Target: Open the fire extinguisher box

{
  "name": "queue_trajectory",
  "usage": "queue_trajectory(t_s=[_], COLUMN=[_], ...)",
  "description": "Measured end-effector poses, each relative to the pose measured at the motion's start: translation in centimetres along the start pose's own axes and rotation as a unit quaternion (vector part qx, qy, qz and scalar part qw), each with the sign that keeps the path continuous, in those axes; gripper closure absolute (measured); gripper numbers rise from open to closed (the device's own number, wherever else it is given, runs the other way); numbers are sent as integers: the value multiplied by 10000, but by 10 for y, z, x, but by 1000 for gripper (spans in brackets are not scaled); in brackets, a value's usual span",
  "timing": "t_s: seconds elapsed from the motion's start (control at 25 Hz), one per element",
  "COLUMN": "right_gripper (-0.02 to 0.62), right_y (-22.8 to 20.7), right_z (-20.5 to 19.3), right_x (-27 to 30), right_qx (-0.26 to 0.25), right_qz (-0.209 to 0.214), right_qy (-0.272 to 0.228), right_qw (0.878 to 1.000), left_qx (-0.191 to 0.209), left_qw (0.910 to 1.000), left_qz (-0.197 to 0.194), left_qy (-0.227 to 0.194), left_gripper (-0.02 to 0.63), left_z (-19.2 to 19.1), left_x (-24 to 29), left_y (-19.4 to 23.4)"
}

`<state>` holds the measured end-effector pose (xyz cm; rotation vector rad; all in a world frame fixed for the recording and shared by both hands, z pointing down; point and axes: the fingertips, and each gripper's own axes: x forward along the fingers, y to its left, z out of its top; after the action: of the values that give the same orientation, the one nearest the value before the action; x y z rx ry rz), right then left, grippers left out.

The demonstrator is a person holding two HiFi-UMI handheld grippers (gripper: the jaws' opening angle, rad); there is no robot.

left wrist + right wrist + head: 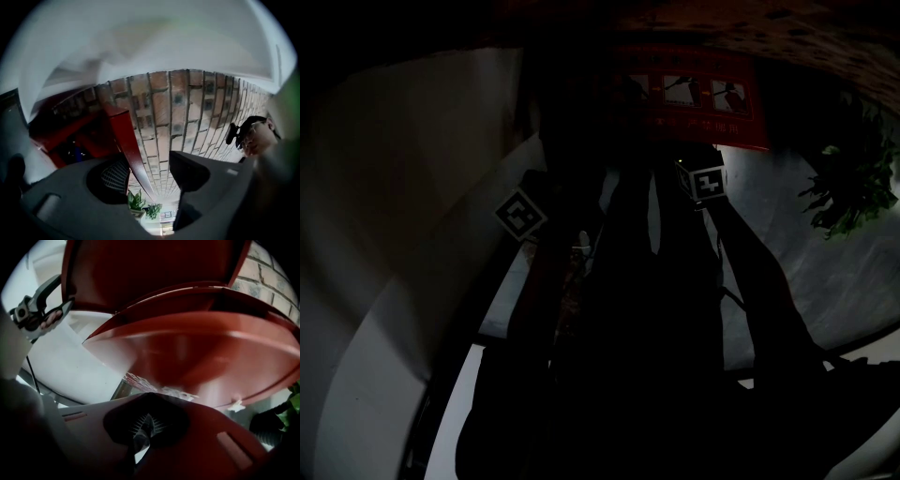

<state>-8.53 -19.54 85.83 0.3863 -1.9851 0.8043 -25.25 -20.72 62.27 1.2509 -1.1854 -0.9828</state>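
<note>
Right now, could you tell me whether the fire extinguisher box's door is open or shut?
Open: the red door stands edge-on, swung clear of the box, whose dark inside shows.

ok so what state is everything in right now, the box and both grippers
fire extinguisher box: open, dark inside showing
box door: swung out, its edge between the left gripper's jaws
left gripper: open, not clamped on the door
right gripper: shut, nothing seen in it
</note>
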Motion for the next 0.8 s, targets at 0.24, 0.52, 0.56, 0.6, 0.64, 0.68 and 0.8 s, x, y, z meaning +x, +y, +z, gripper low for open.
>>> queue_trajectory(t_s=[0.24, 0.52, 0.56, 0.6, 0.64, 0.68, 0.8], right_gripper=[603, 601, 601, 600, 598, 598, 598], right_y=[-3, 1, 3, 6, 9, 12, 23], right_z=[-9, -21, -24, -26, -28, -29, -23], right_x=[-3, -18, -20, -22, -24, -26, -38], right_qx=[103, 170, 190, 193, 180, 161, 135], right_qz=[34, 141, 209, 276, 335, 390, 602], right_qy=[69, 222, 252, 276, 290, 291, 290], right_qw=[9999, 9995, 9993, 9990, 9989, 9987, 9977], left_qx=[369, 880, 962, 1048, 1127, 1198, 1363], left_qw=[9993, 9956, 9949, 9940, 9931, 9922, 9901], left_qz=[-101, 10, 27, 41, 46, 41, 20], left_qy=[51, 312, 315, 321, 331, 341, 333], left_gripper=[325, 325, 325, 325, 325, 325, 325], left_z=[10, 15, 16, 18, 20, 22, 26], left_x=[14, 24, 27, 30, 32, 35, 42], left_y=[-17, -25, -27, -29, -31, -34, -39])
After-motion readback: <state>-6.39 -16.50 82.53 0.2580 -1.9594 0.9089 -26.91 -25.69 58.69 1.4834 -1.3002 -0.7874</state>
